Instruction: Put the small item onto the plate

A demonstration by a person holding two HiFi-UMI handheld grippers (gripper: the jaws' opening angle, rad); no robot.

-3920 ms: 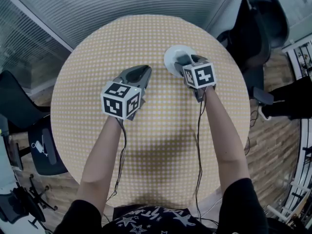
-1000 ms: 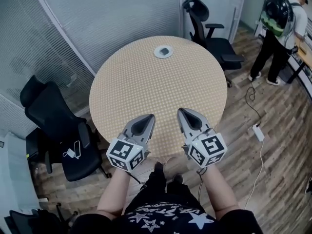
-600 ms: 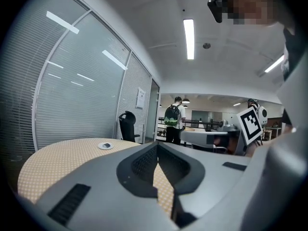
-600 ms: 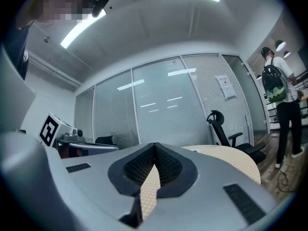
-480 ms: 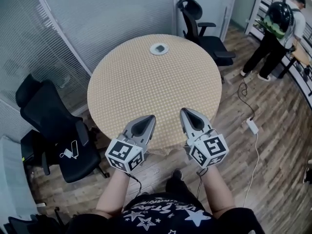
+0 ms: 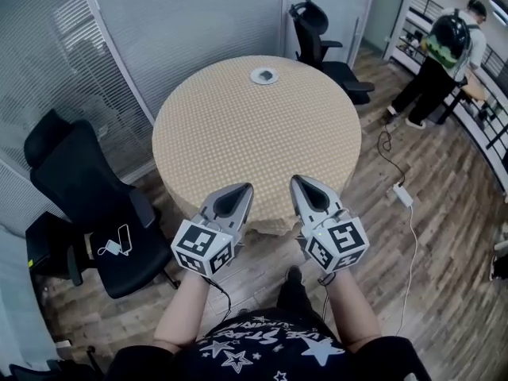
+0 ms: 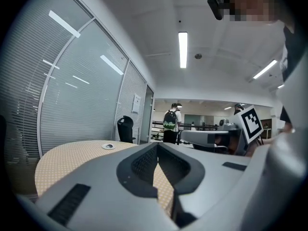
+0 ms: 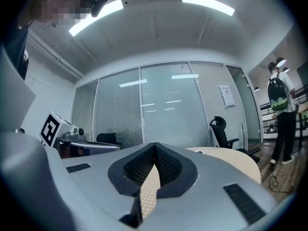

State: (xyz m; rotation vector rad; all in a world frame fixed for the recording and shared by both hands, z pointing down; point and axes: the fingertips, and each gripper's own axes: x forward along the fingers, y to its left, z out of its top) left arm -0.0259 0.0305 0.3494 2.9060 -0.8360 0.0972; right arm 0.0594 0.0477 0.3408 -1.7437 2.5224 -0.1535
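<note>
Head view: your left tongs (image 6: pixel 240 189) and right tongs (image 6: pixel 298 181) are side by side at 6 o'clock of the round surface (image 6: pixel 254 137), tips pointing toward 12. Both look closed and empty. The plate (image 6: pixel 264 75) sits at the surface's 12 o'clock edge, well apart from both tongs. The small item (image 6: pixel 266 75), dark, lies on the plate's middle. There's a black office chair (image 6: pixel 83 201) at 8 o'clock of the surface and a second chair (image 6: pixel 317 30) at 1 o'clock. A person (image 6: pixel 444 50) with a backpack stands at 2 o'clock, on the wood floor (image 6: pixel 429 236).

Left gripper view: the left tongs (image 7: pixel 157 146) are closed, tips meeting, with nothing between them. You see the plate low at 10 o'clock from the tips, across the surface; the item on it is too small to make out. The right tongs show at 3 o'clock.

Right gripper view: the right tongs (image 8: pixel 154 146) are closed too, pads together and empty. The surface runs off toward 3 o'clock, with the glass wall (image 8: pixel 163 109) behind it. The left tongs' marker cube is at 9 o'clock.
</note>
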